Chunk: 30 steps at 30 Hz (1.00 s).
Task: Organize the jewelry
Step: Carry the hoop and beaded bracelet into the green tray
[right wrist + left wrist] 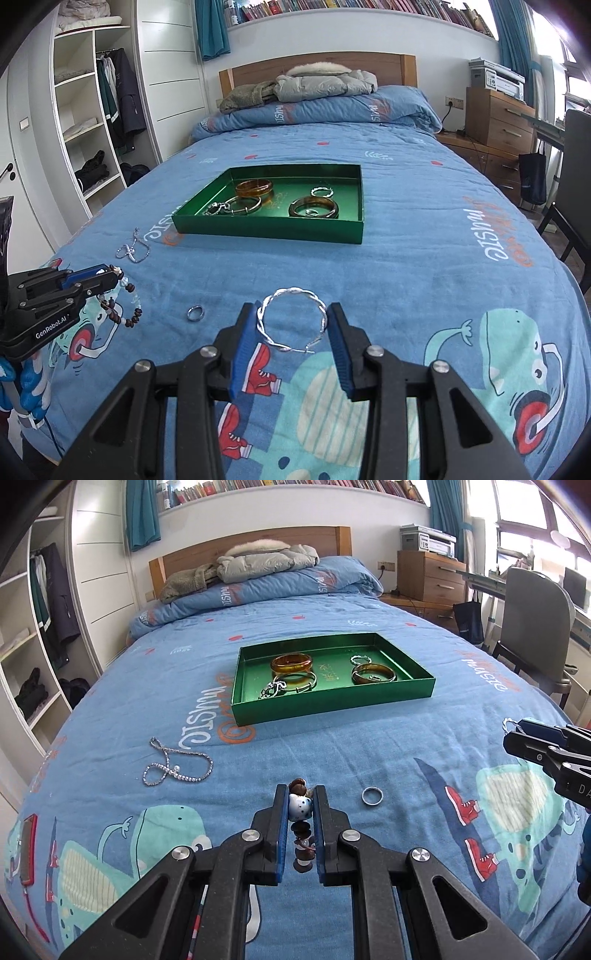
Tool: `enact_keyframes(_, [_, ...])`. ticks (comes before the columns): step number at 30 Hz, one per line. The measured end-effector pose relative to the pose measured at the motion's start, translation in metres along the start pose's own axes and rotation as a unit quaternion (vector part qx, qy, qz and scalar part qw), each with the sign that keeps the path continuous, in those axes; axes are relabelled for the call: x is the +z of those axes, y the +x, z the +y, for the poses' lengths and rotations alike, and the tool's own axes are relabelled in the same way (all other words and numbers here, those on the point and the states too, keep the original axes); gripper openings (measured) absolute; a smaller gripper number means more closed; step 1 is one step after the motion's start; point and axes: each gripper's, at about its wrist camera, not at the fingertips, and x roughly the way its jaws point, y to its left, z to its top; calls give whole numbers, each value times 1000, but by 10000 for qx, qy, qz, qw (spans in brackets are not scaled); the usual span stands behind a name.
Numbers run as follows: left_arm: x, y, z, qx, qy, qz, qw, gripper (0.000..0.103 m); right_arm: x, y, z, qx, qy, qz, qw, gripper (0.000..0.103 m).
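While both claws hang above the blue cartoon-print bed [369, 746], each has a piece of jewelry pinched. Left claw [301, 808]: jaws pressed nearly together on a beaded bracelet [300, 806], gripping at a white-blue painted bead, brown beads above and below it between the pads. In the right wrist view the same bracelet [125, 306] dangles as a loop from the left claw's [110, 275] tips, clear of the bedspread as far as I can tell.

Right claw [293, 325]: jaws partway apart, pads pressing on either side of a twisted silver bangle [291, 321], which spans the gap; open ends of the bangle point toward the camera. In the left wrist view the right claw [511, 731] comes in at the right edge, a bit of silver showing at its tip.

Green tray [332, 705] sits mid-bed, beyond both claws. Inside: amber bangle [291, 662] at the back left, thin silver bangle [295, 681] just in front of it, touching, with a chain clump [273, 691] at its left; dark brown bangle [373, 672] on the right with a small ring inside, and a small silver twisted piece [360, 660] behind it.

Loose on the bed: plain silver ring [371, 796] just right of the left claw, rhinestone necklace [177, 762] with a pearl lying looped to the left, well apart from the tray. Red phone [27, 849] at the bed's left edge.
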Motion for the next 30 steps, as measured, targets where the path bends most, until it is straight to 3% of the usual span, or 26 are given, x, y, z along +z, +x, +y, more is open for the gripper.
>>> enact_keyframes(18, [2,-76,-10,318,266,-712,9966,12,1,-75,25,-59,-188,-467,9987,37])
enact_keyframes(30, [33,-102,-9,419,296,-1201,9914,12,20,-86,33,0,-280,-716,9970,37])
